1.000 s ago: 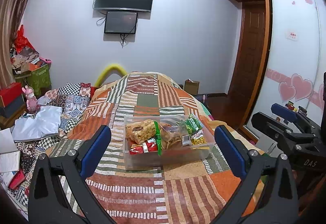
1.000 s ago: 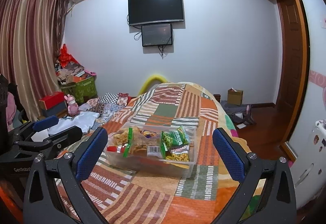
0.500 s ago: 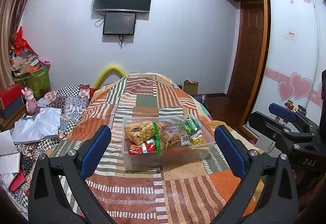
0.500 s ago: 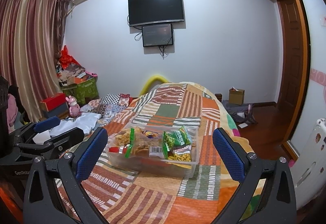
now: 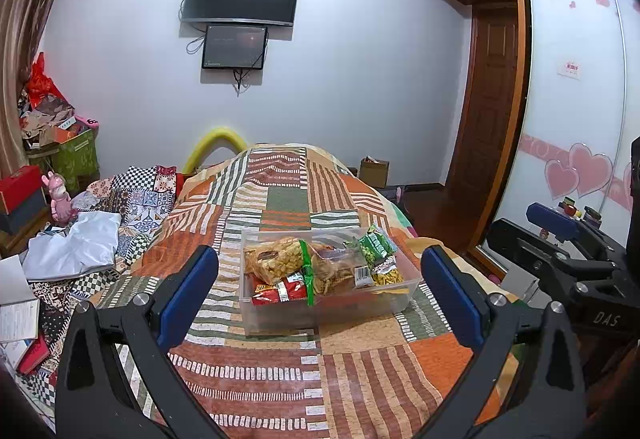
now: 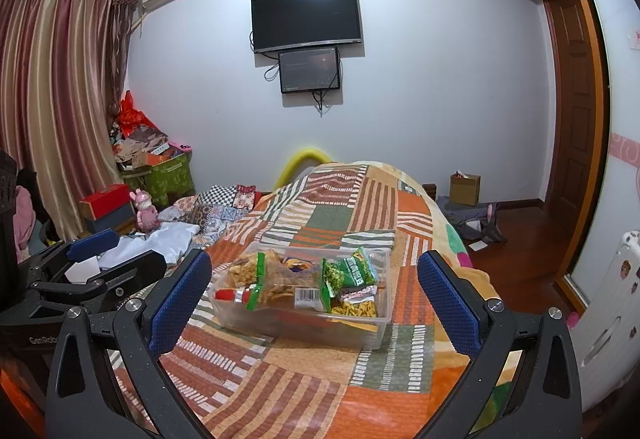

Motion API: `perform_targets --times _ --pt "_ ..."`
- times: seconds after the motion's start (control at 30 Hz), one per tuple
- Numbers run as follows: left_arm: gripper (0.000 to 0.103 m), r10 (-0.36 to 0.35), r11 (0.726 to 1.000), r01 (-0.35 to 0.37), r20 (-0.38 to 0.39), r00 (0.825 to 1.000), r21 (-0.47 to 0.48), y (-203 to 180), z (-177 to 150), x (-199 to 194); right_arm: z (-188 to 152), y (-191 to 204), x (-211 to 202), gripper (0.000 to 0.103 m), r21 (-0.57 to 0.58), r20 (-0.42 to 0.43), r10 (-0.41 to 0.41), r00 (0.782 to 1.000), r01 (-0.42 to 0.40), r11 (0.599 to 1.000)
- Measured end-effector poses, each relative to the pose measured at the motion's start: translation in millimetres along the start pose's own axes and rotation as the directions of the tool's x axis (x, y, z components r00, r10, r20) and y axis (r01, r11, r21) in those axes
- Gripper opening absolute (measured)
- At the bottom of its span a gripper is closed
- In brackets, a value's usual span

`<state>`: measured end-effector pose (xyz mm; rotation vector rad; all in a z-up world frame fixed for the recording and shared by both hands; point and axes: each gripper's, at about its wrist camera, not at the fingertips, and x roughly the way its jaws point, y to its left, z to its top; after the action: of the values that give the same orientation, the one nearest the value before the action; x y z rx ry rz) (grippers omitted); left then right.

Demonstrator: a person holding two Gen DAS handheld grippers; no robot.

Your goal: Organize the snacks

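Two grippers hover above the bed's striped patchwork blanket [image 5: 288, 199], both with blue-padded fingers spread wide and holding nothing: the left gripper [image 5: 320, 291] and the right gripper [image 6: 314, 297]. Between each pair of fingers sits the clear rectangular plastic bin [image 6: 372, 335], filled with snack packets [image 5: 316, 271], resting on the blanket.

The snack packets [image 5: 320, 271] overlap in the clear container [image 5: 320, 313], so the lower ones are largely covered and their print is too small to read; the bed [image 6: 280, 379] is cut off by the bottom edge in both views; the right gripper [image 5: 560, 239] shows only partly at the left view's right edge, its far parts cropped; the left gripper [image 6: 92, 259] is likewise cropped at the right view's left edge.
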<state>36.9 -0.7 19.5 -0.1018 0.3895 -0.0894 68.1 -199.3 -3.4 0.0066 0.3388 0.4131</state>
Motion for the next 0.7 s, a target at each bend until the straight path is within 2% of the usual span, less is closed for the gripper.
perform_targets --times 0.7 --pt "0.103 0.001 1.000 -0.001 0.013 1.000 0.016 -3.5 -0.6 -2.6 3.8 -2.4 -1.9 0.103 0.013 0.006 -0.001 1.000 0.001 1.000"
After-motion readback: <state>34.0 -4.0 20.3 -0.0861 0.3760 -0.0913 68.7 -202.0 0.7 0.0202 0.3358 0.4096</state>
